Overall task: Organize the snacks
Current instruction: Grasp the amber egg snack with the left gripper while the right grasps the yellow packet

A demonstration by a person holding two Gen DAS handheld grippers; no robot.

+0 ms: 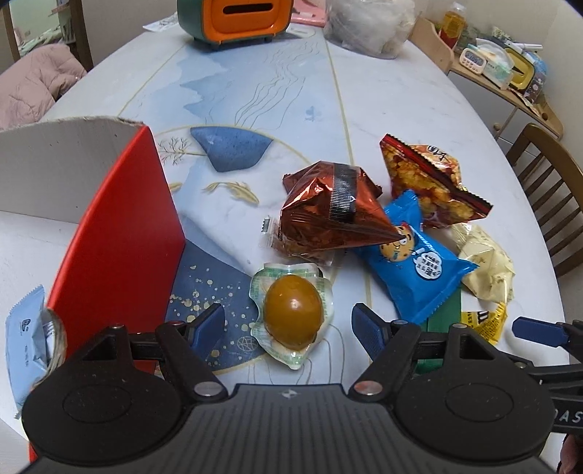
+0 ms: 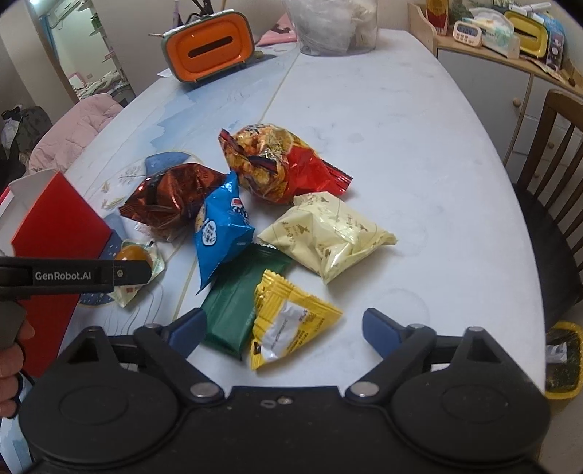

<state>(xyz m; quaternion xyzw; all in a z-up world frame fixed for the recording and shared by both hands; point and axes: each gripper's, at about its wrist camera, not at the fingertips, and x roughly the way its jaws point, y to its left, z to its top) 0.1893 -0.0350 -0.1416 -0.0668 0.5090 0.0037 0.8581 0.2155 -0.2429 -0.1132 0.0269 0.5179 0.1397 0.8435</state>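
Down at the near edge, the left gripper (image 1: 288, 322) hangs with its blue pads spread wide on either side of the vacuum-packed egg (image 1: 293, 316), a glossy amber-brown egg in clear, green-printed film lying flat on the table (image 1: 400, 109); the pads are not pressing it. The right gripper (image 2: 282, 330) is wide too, nothing pinched, and the yellow packet (image 2: 288, 321) with its silver patch lies between the fingers beside the dark green bar (image 2: 237, 306).

Left of the egg stands the red box (image 1: 120, 237), open at the top with white inner walls, and a pale blue sachet (image 1: 25, 342) shows at its near corner.

Moving out, the blue packet (image 2: 218, 228) with a cartoon face and speech bubble rests across the green bar. A cream, gold-printed bag (image 2: 328, 233) lies to its right. The crinkly copper-brown foil bag (image 1: 328, 215) sits puffed, overlapping the blue packet, and behind it is the red-and-orange bag (image 2: 277, 164) of golden snacks.

At the far end, an orange tissue box (image 2: 209, 45) and a clear plastic bag (image 2: 331, 25) stand on the table.
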